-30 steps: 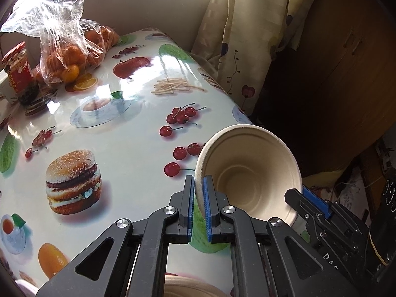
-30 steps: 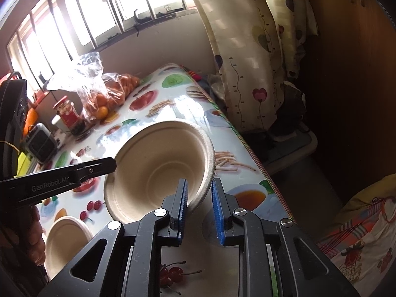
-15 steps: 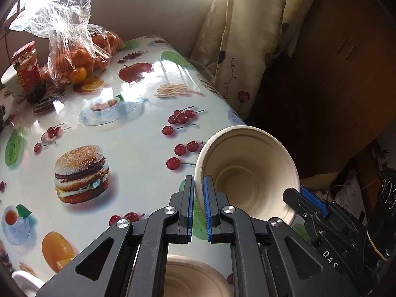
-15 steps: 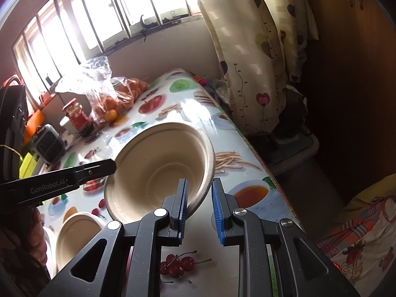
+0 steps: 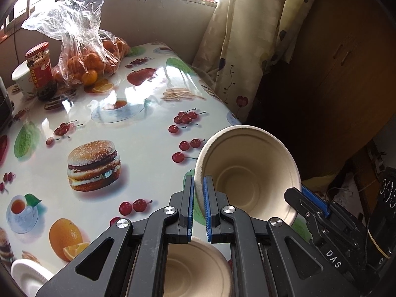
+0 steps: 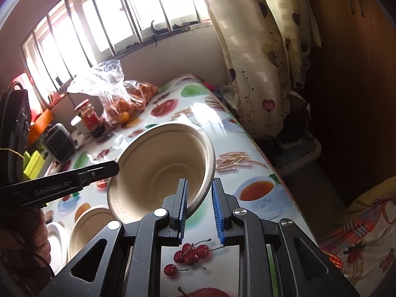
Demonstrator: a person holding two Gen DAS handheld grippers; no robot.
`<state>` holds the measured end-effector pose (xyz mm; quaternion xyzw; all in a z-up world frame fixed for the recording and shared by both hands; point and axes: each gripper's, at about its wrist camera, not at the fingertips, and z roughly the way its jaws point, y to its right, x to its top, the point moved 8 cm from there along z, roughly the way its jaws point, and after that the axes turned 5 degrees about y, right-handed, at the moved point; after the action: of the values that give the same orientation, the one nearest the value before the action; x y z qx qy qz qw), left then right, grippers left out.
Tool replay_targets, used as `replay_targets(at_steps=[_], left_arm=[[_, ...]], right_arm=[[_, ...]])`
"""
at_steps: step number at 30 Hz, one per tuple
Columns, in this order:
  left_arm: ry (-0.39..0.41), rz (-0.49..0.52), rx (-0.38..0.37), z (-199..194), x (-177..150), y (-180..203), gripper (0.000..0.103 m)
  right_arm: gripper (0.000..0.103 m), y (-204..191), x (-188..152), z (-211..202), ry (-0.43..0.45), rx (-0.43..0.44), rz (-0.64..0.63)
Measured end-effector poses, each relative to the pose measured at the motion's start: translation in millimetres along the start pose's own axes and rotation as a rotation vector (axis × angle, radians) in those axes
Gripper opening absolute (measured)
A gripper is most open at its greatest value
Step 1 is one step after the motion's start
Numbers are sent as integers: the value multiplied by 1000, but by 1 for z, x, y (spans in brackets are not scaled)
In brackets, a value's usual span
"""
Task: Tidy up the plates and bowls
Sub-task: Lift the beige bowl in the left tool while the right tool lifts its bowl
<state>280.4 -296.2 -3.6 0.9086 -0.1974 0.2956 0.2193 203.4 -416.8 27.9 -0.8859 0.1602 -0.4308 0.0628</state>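
Two grippers, one bowl (image 5: 250,175) | left gripper (image 5: 198,208) clamps its rim, tilted above table (image 5: 138,148) | right gripper (image 6: 200,212) parted astride opposite rim, likely handover | second bowl (image 5: 198,267) below: probable nesting target

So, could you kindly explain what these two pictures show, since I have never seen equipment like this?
No robot here: a person holds two black handheld grippers, each carrying a fisheye camera looking along its blue-padded fingers. One picture comes from the left gripper, the other from the right gripper. The left one pinches the rim of a beige paper bowl in the air; the right one's fingers straddle the opposite rim, not closed on it. Below, on the fruit-printed tablecloth, sit another beige bowl, a white plate, a bag of oranges and a red-lidded jar.
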Motion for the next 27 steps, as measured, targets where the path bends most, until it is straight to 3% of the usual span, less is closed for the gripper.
replay_targets(at_steps=[27], left_arm=[[70, -34, 17, -55, -18, -25, 8]], right_arm=[[19, -44, -9, -31, 31, 62, -54]])
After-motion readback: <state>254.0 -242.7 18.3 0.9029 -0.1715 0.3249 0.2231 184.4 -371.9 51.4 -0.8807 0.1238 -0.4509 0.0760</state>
